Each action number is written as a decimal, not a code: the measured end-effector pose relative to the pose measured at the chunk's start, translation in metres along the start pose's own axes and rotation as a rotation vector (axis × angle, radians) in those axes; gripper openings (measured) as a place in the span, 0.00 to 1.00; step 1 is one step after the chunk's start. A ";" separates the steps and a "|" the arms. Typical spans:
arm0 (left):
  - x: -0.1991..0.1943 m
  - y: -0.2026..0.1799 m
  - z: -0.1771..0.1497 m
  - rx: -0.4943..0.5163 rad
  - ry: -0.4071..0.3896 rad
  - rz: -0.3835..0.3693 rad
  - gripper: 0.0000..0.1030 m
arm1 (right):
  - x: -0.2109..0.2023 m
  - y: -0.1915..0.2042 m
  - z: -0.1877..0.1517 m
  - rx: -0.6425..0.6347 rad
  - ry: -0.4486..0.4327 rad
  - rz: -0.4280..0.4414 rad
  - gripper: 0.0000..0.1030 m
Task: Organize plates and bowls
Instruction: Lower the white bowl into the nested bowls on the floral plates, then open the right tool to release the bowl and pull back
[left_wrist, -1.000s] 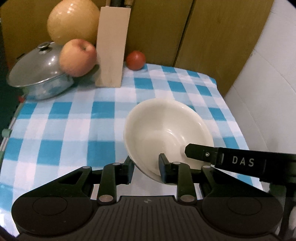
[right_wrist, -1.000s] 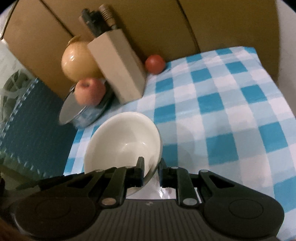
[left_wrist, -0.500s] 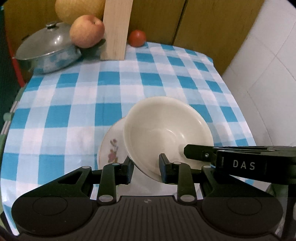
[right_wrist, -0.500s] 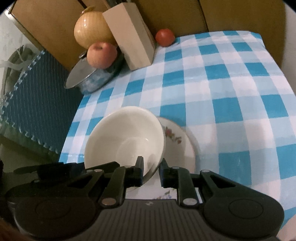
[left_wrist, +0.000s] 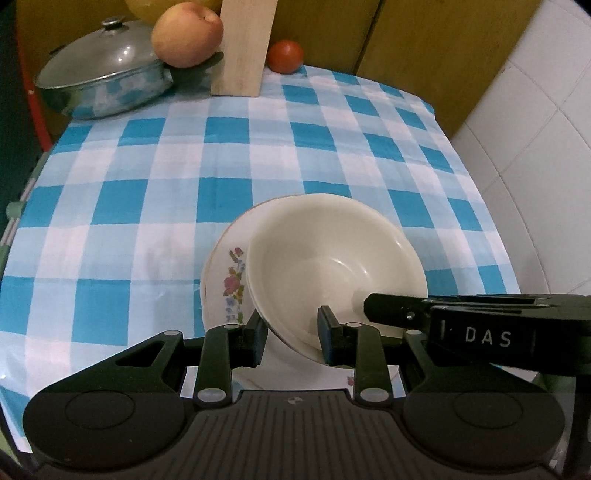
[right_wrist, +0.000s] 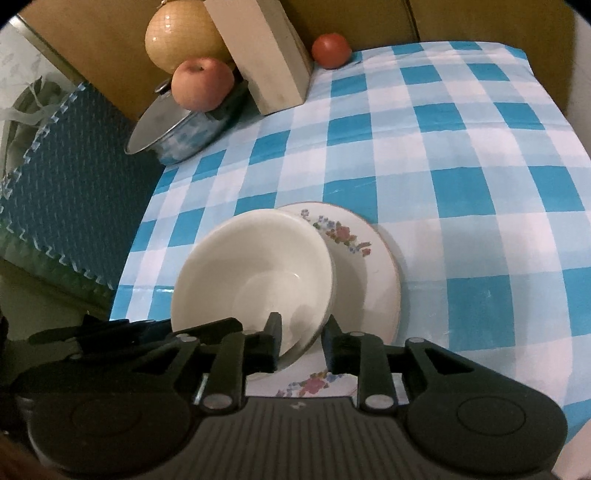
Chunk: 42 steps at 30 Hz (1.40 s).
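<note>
The cream bowl (left_wrist: 334, 266) is sitting tilted on the flowered plate (right_wrist: 364, 266), near the front edge of the checked tabletop (left_wrist: 147, 162). The left gripper (left_wrist: 291, 334) is gripping the bowl's near rim, jaws clamped on it. The right gripper (right_wrist: 301, 341) is straddling the opposite rim; its jaws have just been opening, with a gap showing at its right pad.
</note>
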<state>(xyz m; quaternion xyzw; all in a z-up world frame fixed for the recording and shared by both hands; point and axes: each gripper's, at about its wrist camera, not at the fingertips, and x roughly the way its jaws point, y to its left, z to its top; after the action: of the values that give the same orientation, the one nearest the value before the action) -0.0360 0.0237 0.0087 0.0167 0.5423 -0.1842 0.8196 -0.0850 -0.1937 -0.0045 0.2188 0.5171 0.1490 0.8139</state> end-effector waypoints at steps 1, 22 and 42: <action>0.001 0.000 0.000 0.001 0.001 0.001 0.36 | 0.000 0.001 -0.001 -0.001 0.000 -0.005 0.24; -0.031 0.017 -0.014 -0.043 -0.135 0.048 0.69 | -0.039 0.002 -0.016 -0.018 -0.140 -0.037 0.35; -0.022 0.021 -0.066 -0.076 -0.115 0.106 0.87 | -0.043 0.010 -0.080 -0.069 -0.243 -0.145 0.43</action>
<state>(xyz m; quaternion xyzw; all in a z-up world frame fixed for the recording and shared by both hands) -0.0949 0.0639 -0.0024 0.0036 0.4993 -0.1205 0.8580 -0.1757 -0.1890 0.0040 0.1695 0.4238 0.0799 0.8862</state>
